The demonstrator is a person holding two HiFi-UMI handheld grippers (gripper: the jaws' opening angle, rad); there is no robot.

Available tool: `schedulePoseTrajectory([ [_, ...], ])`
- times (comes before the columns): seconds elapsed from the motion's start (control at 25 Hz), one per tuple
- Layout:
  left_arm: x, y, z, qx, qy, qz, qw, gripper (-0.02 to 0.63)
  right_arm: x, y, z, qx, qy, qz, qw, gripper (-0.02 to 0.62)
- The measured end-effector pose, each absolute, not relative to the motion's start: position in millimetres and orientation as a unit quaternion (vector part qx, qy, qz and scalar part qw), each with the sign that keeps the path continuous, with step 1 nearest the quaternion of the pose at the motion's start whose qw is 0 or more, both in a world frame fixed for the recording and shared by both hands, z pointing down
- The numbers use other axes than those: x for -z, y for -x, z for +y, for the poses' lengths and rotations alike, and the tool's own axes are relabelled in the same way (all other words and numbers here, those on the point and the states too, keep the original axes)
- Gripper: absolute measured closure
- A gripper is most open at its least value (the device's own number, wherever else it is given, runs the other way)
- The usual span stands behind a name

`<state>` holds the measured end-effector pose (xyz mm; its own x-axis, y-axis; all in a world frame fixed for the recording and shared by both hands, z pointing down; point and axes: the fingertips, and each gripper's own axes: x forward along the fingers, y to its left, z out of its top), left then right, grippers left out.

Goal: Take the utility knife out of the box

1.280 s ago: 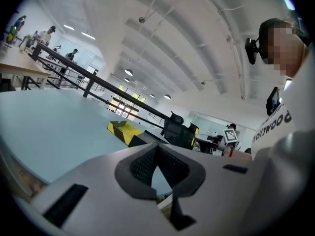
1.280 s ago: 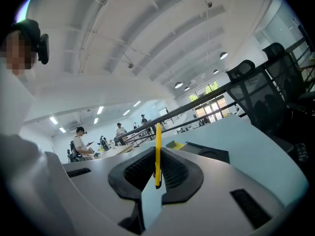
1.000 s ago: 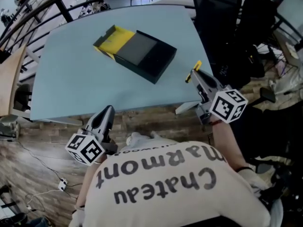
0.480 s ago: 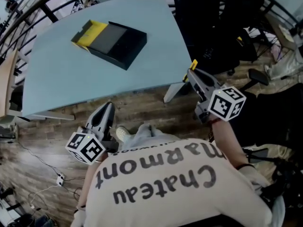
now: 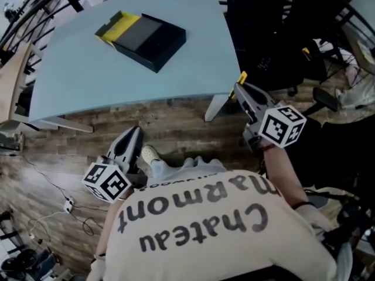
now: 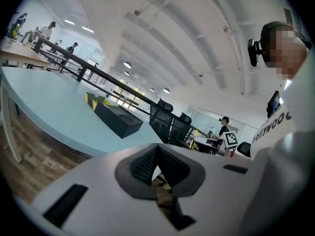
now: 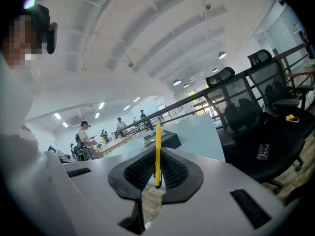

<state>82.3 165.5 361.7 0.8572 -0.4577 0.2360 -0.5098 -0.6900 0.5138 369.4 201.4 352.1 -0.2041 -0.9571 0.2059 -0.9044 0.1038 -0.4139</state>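
Note:
A black box (image 5: 153, 38) with its yellow inner tray (image 5: 118, 26) slid out lies on the pale blue table (image 5: 76, 81), far from both grippers. My right gripper (image 5: 237, 90) is shut on the thin yellow utility knife (image 5: 242, 78), held off the table's near right corner over the floor. In the right gripper view the knife (image 7: 158, 149) stands edge-on between the pads, with the box (image 7: 165, 140) behind it. My left gripper (image 5: 134, 135) is shut and empty, low over the wooden floor. The left gripper view shows the box (image 6: 118, 120) beyond the table edge.
Black office chairs (image 5: 266, 37) stand to the right of the table. A white table leg (image 5: 212, 106) is near the right gripper. Cables and a plug (image 5: 68, 204) lie on the wooden floor at the left. People work at desks in the distance.
The table and box have slid away in the head view as the person backed off. The right gripper, still holding the knife, is now past the table's corner over the floor.

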Motion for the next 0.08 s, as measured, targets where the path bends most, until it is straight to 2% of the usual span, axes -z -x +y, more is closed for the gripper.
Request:
schedulePoseTrajectory([
  [0.08,-364.3,-82.3,168.6,-0.043,-0.917,-0.267,0.294,0.603,-357.2,-369.7,202.4,0.236,0.625,0.742,0.057,0.543],
])
